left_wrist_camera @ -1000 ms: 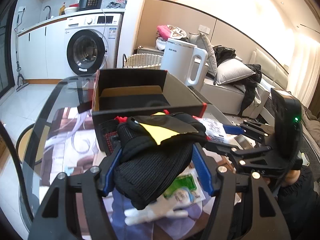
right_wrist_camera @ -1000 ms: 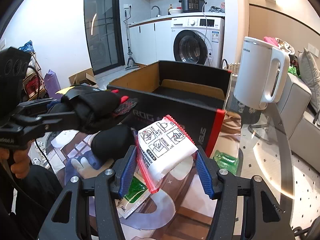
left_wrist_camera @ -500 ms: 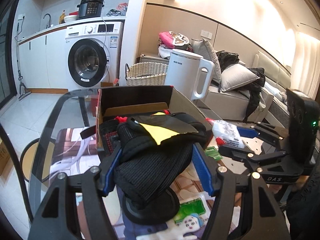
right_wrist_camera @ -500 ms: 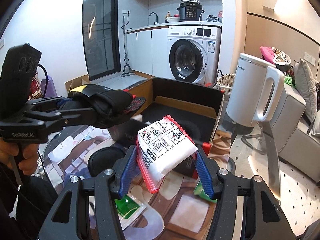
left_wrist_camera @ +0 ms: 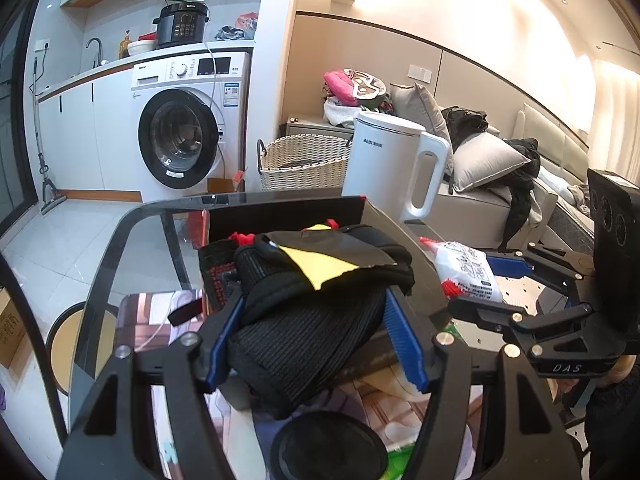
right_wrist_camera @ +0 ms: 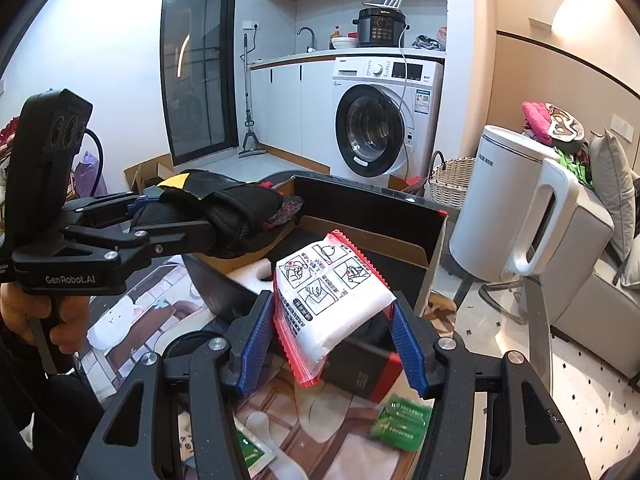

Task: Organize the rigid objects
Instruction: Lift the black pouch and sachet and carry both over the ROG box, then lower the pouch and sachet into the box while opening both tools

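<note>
My left gripper (left_wrist_camera: 316,340) is shut on a black padded brace (left_wrist_camera: 312,304) with a yellow patch, held in the air at the near left wall of the open black cardboard box (left_wrist_camera: 288,210). In the right wrist view the same brace (right_wrist_camera: 236,212) hangs over the box's left side. My right gripper (right_wrist_camera: 332,344) is shut on a white packet with a red zip edge (right_wrist_camera: 324,292), above the near wall of the box (right_wrist_camera: 372,200). The packet (left_wrist_camera: 466,270) also shows at the right of the left wrist view.
A white electric kettle (right_wrist_camera: 516,204) stands on the glass table just right of the box. A green sachet (right_wrist_camera: 400,420), a round black object (left_wrist_camera: 328,448) and printed mats lie on the table below the grippers. A wicker basket (left_wrist_camera: 304,160) and washing machine (left_wrist_camera: 184,128) stand beyond.
Both grippers have risen and moved forward toward the box with their loads. The box now sits lower and nearer in both views, and its inside shows in the right wrist view.
</note>
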Action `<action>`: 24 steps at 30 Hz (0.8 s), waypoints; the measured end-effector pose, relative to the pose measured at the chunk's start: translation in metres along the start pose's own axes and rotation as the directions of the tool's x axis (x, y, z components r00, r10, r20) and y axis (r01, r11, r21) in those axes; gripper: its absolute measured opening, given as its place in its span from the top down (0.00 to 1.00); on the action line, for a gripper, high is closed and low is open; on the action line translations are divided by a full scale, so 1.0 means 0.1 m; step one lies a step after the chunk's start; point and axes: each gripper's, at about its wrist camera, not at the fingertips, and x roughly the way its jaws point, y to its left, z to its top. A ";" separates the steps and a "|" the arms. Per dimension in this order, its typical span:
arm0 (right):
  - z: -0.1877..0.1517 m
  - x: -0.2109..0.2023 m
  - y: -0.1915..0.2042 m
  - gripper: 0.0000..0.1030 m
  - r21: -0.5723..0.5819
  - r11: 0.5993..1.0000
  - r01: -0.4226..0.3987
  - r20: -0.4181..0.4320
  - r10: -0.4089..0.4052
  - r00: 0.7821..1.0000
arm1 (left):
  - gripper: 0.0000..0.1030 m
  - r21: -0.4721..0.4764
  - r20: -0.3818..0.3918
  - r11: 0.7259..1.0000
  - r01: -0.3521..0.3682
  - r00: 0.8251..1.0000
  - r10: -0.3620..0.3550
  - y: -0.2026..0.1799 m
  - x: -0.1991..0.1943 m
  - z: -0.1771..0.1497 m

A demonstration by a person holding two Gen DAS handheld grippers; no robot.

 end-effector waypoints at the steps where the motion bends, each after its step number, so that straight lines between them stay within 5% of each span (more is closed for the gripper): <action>1: 0.02 0.02 0.00 0.44 -0.002 1.000 0.001 -0.002 -0.001 1.000 | 0.36 0.000 0.000 1.000 -0.001 1.000 0.001 0.01 0.03 0.02; 24: 0.28 0.92 -0.20 0.44 -0.070 0.996 0.052 -0.123 -0.060 0.991 | 0.36 0.023 -0.056 0.999 -0.041 0.998 0.042 0.15 0.77 0.09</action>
